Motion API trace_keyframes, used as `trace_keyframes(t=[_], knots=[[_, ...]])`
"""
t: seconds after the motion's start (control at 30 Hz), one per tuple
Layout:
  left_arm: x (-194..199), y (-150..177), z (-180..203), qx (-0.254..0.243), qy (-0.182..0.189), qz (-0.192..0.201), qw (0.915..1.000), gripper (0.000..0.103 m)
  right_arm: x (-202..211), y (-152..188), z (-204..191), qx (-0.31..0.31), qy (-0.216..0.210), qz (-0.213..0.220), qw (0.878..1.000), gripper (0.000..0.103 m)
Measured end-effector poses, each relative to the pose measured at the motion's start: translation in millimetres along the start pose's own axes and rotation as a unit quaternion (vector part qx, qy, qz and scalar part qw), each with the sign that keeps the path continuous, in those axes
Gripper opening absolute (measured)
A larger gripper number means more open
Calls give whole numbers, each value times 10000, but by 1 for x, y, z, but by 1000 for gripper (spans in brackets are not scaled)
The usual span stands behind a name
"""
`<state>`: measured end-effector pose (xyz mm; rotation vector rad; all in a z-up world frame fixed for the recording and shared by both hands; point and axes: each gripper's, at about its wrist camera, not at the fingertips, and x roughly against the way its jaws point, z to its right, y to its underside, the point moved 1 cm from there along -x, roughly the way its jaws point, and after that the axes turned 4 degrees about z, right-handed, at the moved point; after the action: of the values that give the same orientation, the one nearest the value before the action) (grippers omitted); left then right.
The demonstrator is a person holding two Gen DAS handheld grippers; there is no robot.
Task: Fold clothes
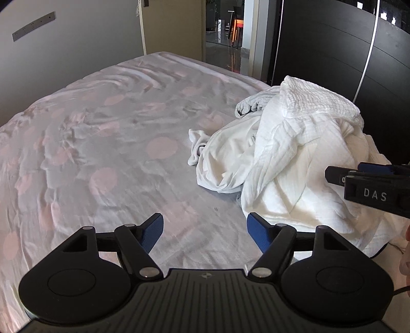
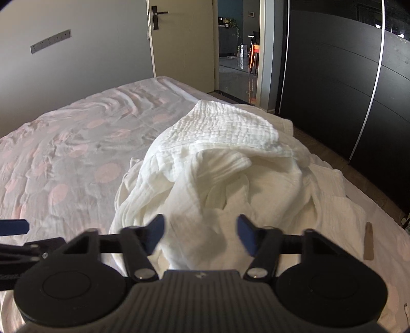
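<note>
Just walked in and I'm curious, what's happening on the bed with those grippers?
A person holding a gripper in each hand is about to fold laundry. A heap of white clothes sits unfolded on the pink-spotted bedsheet. The right gripper is open over the heap, holding nothing. The left gripper is open too, above bare sheet beside the heap.

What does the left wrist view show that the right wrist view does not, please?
Only the left wrist view shows a small grey garment behind the white pile and the lettering DAS on the right gripper. Only the right wrist view shows a door handle and a flat tan strip on the bed. Both show the crumpled white clothes, the pink-dotted bedsheet and the open left gripper.
</note>
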<state>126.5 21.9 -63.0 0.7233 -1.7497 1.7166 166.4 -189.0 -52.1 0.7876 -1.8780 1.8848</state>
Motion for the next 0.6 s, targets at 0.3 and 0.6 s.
trace_keyframes(t=[0.3,0.6], knots=[[26,13,-49,353,-272,4,9990,70,21,0,-69,114,-1050,-27,9944,8],[96,63,-153,926,-1192,23,9885,70,66,15,-201,625,-2351,-59,9699,7]])
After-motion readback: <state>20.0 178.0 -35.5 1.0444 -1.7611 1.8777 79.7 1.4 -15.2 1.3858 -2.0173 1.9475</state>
